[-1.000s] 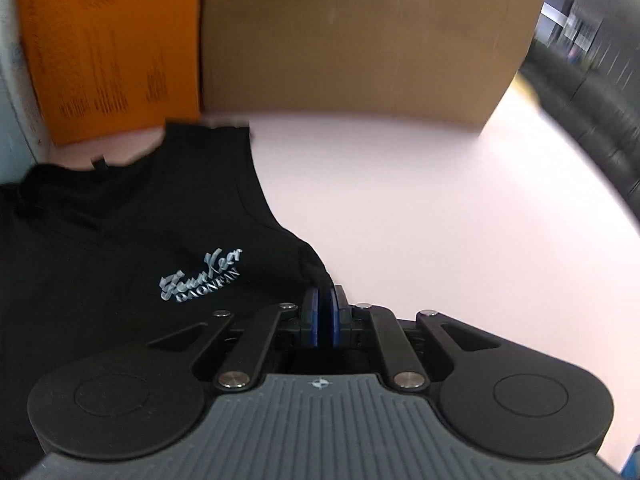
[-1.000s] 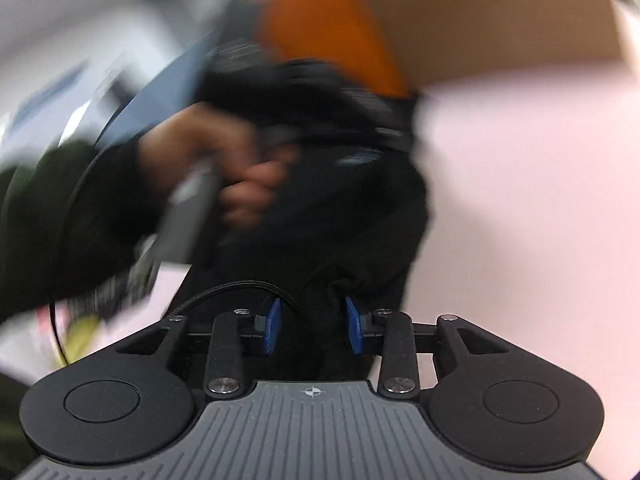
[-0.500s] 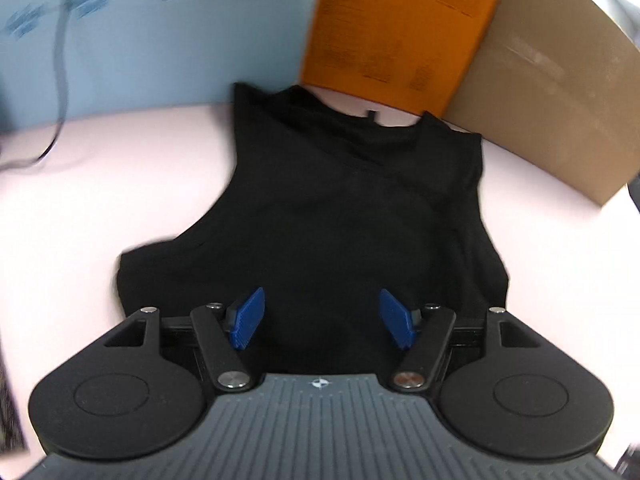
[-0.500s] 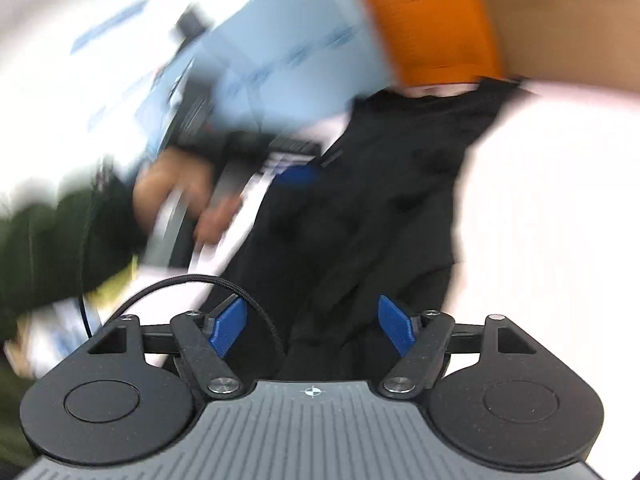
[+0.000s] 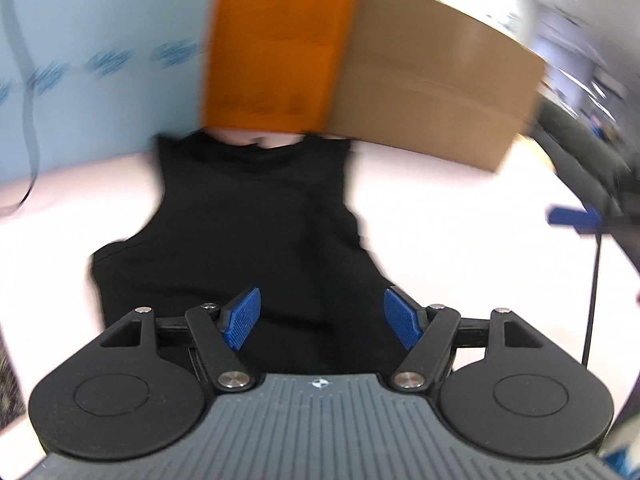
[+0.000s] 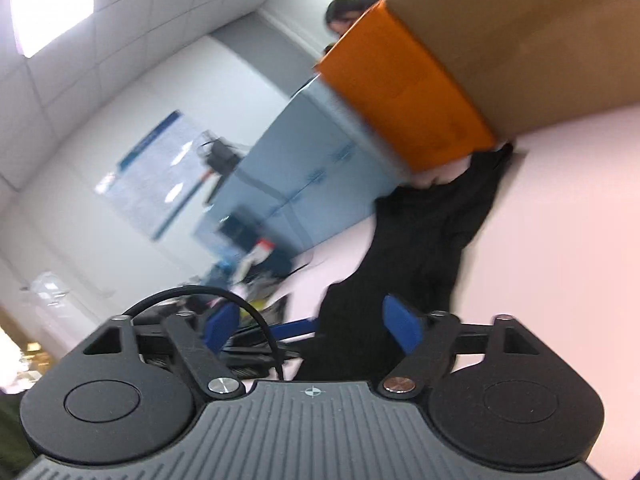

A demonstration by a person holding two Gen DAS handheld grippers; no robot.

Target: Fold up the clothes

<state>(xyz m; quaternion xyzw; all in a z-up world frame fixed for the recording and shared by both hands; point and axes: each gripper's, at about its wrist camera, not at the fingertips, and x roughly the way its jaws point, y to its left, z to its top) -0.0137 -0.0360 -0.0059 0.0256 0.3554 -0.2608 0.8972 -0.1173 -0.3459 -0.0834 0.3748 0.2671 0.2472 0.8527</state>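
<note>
The black sleeveless top (image 5: 256, 224) lies flat on my pale pink worktop (image 5: 460, 220), its neck at the orange-and-brown carton (image 5: 360, 64). My left gripper (image 5: 322, 322) and right gripper (image 6: 314, 330) have just been opening their jaws; both stand wide and grip nothing.

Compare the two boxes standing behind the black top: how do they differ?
Colour: the orange box is bright orange, the cardboard box plain brown. Width: in the left wrist view the cardboard box spans more of the picture than the orange box. Place: the black top has its neckline right at the foot of the orange box; the cardboard box stands off to the right of it. Both stand side by side at the far edge of the pale table.
</note>
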